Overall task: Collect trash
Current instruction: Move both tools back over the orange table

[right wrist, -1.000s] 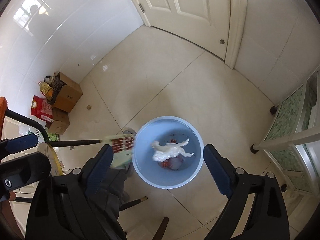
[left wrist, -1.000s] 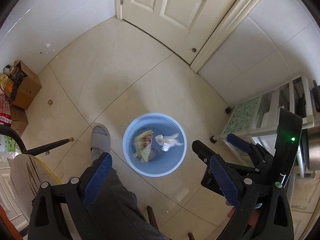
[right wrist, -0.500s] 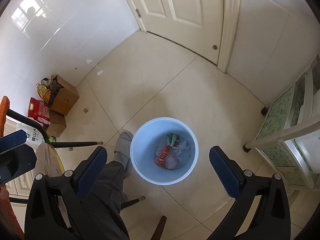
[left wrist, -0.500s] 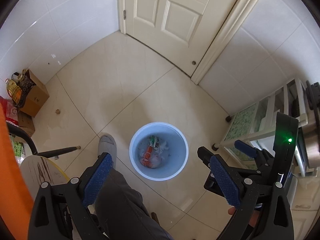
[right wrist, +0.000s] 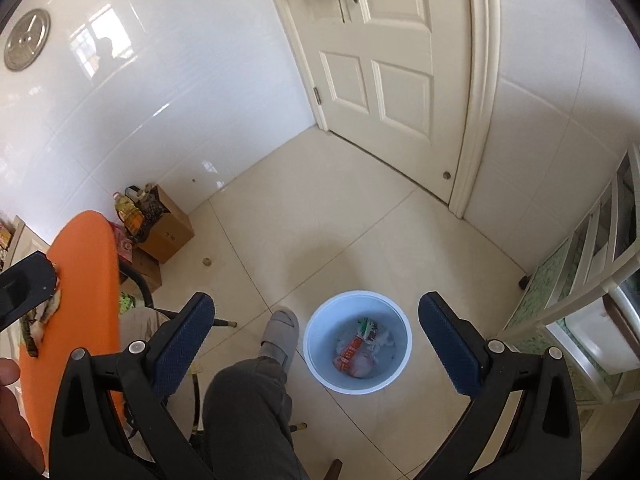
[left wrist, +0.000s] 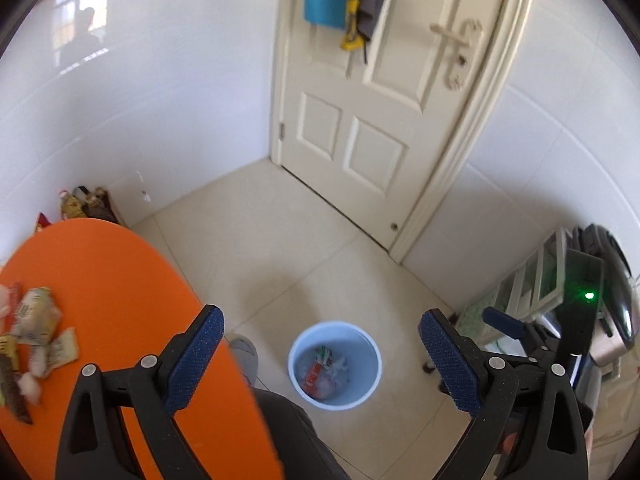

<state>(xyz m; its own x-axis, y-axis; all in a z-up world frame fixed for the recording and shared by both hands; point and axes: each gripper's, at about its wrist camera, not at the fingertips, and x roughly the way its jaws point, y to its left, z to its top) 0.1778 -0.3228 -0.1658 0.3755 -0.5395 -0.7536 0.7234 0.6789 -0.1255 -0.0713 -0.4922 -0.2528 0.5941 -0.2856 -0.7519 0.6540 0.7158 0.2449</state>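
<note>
A light blue bin [left wrist: 335, 365] stands on the tiled floor, also in the right wrist view [right wrist: 357, 341]. It holds wrappers and crumpled white paper [right wrist: 359, 350]. Several wrappers and paper scraps [left wrist: 38, 330] lie on the orange table [left wrist: 120, 300] at the far left. My left gripper [left wrist: 320, 354] is open and empty, high above the bin and beside the table edge. My right gripper [right wrist: 316, 346] is open and empty, high above the bin. The right gripper also shows at the right of the left wrist view [left wrist: 520, 344].
The person's grey-trousered leg [right wrist: 248, 412] and slipper [right wrist: 280, 330] are next to the bin. A white closed door [left wrist: 380, 100] is ahead. Cardboard boxes with bags [right wrist: 160, 228] stand by the left wall. A white shelf unit [right wrist: 580, 292] is at the right.
Both grippers have risen and tilted up away from the bin. The orange table with its scraps has come into view at the left. The dropped trash has settled in the bin.
</note>
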